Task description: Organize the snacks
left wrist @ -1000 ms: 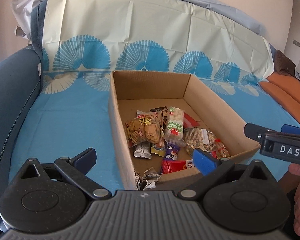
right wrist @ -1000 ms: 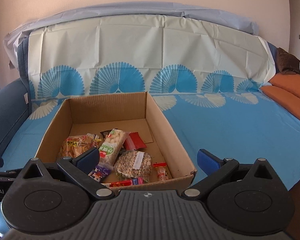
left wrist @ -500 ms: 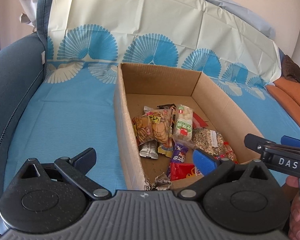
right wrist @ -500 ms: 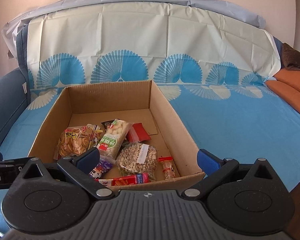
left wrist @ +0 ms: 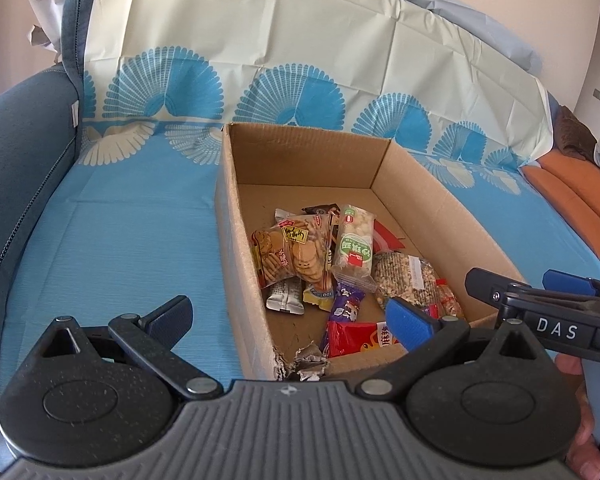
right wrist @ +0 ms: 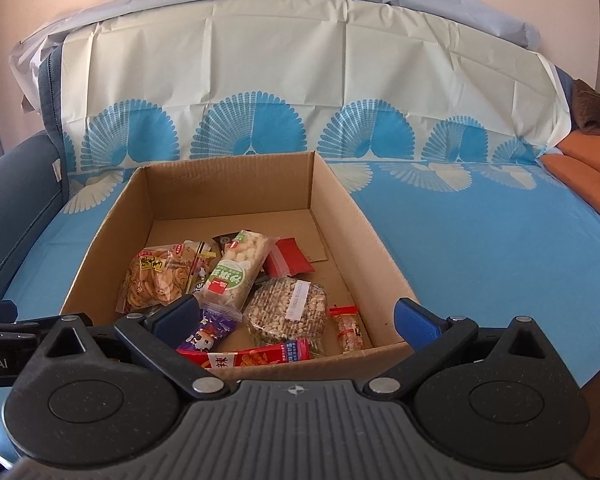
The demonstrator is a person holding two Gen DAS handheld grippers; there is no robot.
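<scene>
Snacks are all seen inside the cardboard box [right wrist: 380,240], which rests on the blue cloth [right wrist: 480,240] covering the sofa; none is seen lying on the cloth around it. In the right wrist view, a biscuit bag [right wrist: 156,276] lies toward the left wall, a green-labelled puffed pack [right wrist: 236,272] leans across the middle, a red packet [right wrist: 290,258] sits behind it, a round seed cake [right wrist: 286,310] lies in front, a small red-ended candy [right wrist: 348,326] is beside the right wall, and a purple wrapper [right wrist: 208,330] and a long red pack [right wrist: 260,356] lie near the front wall. The pile is loose and overlapping, crowded into the near half, while the far half of the box floor is bare. Collection is therefore judged to be done or nearly so, with any tidying or sorting of the heap left to do, if that is required. The left gripper [left wrist: 288,316] is spread wide and holds nothing, poised over the front left corner of the box. The right gripper [right wrist: 296,312] is likewise spread and empty, hovering above the front wall. No snack is touched by either gripper.
</scene>
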